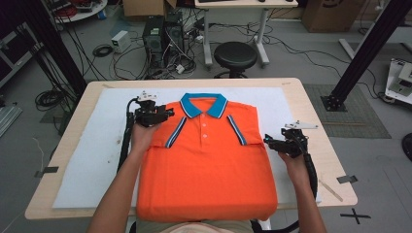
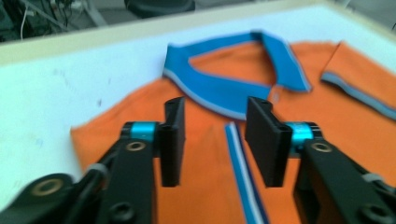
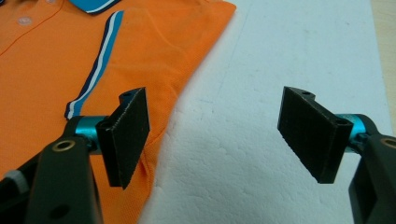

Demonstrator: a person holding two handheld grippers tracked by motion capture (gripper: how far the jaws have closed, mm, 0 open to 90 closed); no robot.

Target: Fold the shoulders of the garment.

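free: bare white foam pad (image 1: pixel 104 145) left and right of the orange polo (image 1: pixel 206 165) | blocking: nothing on the pad besides the shirt itself

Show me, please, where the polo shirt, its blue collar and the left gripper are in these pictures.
Shirt (image 1: pixel 206 170), high view, on the plain orange front below the buttons.
Collar (image 2: pixel 219 93), left gripper view, on the near blue band.
Left gripper (image 2: pixel 215 140), left gripper view, midway between its open fingertips.
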